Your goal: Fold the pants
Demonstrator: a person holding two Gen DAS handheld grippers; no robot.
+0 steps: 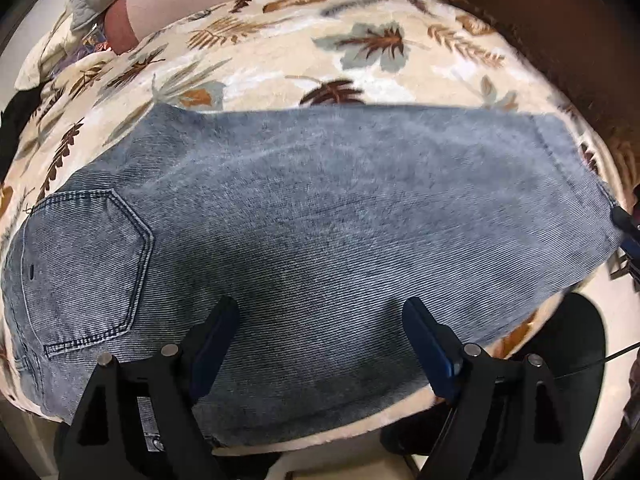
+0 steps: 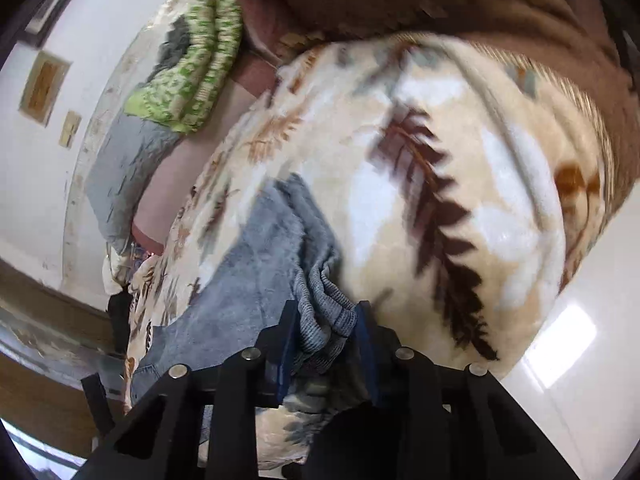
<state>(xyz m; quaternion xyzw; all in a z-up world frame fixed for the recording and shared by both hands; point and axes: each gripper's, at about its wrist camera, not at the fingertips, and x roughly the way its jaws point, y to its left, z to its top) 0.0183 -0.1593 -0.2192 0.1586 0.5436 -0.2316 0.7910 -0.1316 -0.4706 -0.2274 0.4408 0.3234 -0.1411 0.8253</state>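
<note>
Blue denim pants (image 1: 320, 208) lie flat across a leaf-print blanket (image 1: 304, 52), folded lengthwise, with a back pocket (image 1: 92, 264) at the left and the leg hem at the right. My left gripper (image 1: 320, 316) hovers over the near edge of the pants with its jaws wide apart, nothing between them. In the right wrist view the hem end of the pants (image 2: 324, 304) is bunched up between the blue pads, and my right gripper (image 2: 326, 322) is shut on it. A bit of that gripper shows at the hem (image 1: 628, 228) in the left wrist view.
The blanket (image 2: 460, 168) covers a bed that ends close to my grippers, with pale floor (image 2: 580, 360) beyond. A green patterned cloth (image 2: 196, 64) and a grey pillow (image 2: 124, 168) lie at the far side by the white wall. A dark shoe-like shape (image 1: 572, 340) sits below the bed edge.
</note>
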